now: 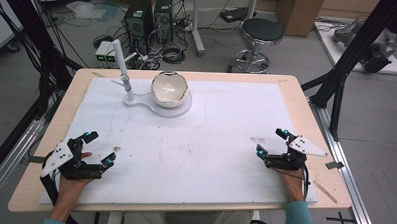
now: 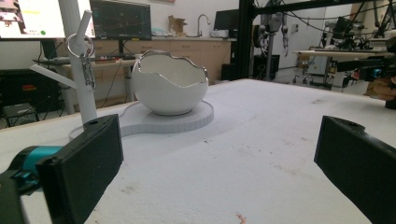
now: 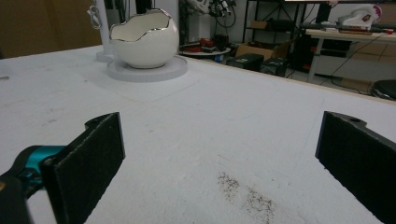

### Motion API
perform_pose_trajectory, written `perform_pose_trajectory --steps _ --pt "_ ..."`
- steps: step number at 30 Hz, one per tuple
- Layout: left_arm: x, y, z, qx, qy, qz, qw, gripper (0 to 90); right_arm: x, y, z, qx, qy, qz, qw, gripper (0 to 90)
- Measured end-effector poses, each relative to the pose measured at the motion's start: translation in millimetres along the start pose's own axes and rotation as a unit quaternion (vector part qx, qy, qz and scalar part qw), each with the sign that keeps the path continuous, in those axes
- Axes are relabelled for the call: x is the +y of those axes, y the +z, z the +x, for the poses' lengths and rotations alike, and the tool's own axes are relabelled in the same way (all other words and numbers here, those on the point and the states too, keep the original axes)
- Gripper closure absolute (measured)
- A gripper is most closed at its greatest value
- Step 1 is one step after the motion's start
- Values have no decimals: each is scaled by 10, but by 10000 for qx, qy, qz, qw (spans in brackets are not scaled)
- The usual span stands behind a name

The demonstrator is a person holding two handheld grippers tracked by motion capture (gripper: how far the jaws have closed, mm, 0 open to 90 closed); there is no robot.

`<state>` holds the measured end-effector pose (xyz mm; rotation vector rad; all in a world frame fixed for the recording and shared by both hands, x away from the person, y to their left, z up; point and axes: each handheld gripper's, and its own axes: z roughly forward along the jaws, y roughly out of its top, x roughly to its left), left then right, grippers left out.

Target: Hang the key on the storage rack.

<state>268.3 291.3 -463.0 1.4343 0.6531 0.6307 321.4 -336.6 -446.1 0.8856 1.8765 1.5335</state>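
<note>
Both tools rest at the near edge of the worktop (image 1: 245, 138), which is covered by a white mat. The left gripper (image 1: 99, 148) sits near the near-left corner; its jaws stand wide apart with nothing between them, as the left gripper view confirms. The right gripper (image 1: 271, 142) sits near the near-right corner, jaws likewise spread and empty. Faint stains and a patch of dark specks (image 3: 245, 193) mark the mat just ahead of the right gripper.

The work items stand well apart from both tools, toward the far edge, left of centre. An egg-shaped bowl (image 1: 170, 88) with a jagged rim sits upright on the round part of a white base (image 1: 179, 110). Beside it, a white post (image 2: 81, 70) rises from the same base; a ring with a clasp (image 2: 84, 56) hangs from its upper branch.

Hazards, as judged from this position:
- A low approach could strike the base edge and shift the whole stand.
- A wide-open jaw passing beside the post could knock the bowl off its seat.
- The ring is small and hangs free; a misaligned closure could push it aside.
</note>
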Motion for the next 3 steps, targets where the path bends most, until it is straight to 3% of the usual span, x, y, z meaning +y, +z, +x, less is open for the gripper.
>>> perform_pose_trajectory --steps 3 --pt "-1 -2 4 15 -10 -23 10000 17 1 2 2 -14 -32 -6 10000 6"
